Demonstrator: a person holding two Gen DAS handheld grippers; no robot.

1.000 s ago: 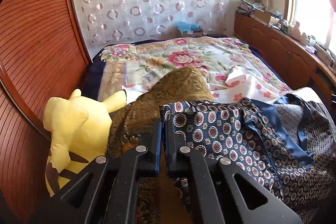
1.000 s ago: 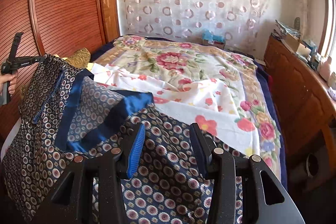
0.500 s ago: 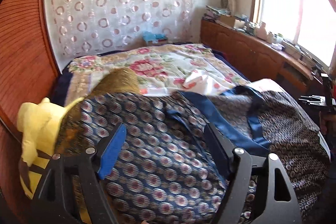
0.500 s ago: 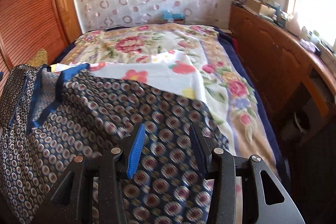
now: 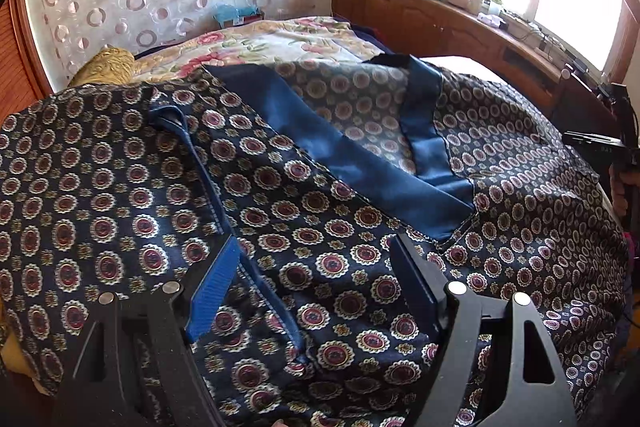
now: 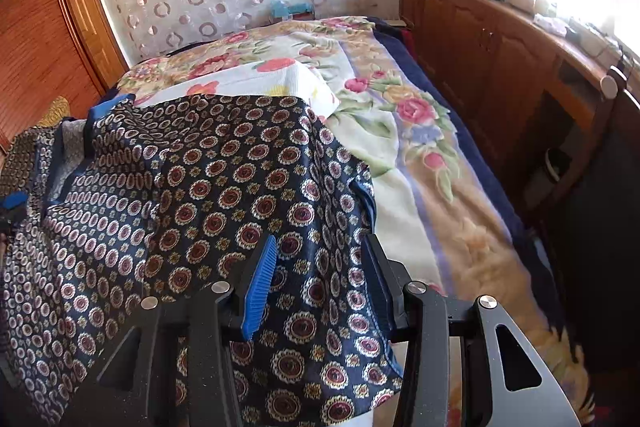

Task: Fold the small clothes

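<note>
A navy top [image 5: 280, 167] printed with red and white medallions lies spread across the bed, its plain blue neck band [image 5: 352, 163] facing up. My left gripper [image 5: 314, 241] hovers over its near part, open, with cloth under the jaws but none pinched. My right gripper [image 6: 320, 239] is open too, above the garment's [image 6: 224, 187] right edge, pads clear of the cloth. That same right gripper shows at the far right of the left wrist view [image 5: 616, 147], held in a hand.
A floral blanket [image 6: 400, 131] covers the bed, with a white flowered cloth [image 6: 280, 79] beyond the top. A gold cushion [image 5: 108, 67] sits at the back left. A wooden cabinet [image 6: 500, 67] runs along the right, a wooden wardrobe [image 6: 32, 27] along the left.
My left gripper has opened and let go of the garment's edge, then moved right and down over it. The top has dropped flat onto the bed. My right gripper also swung right and lower.
</note>
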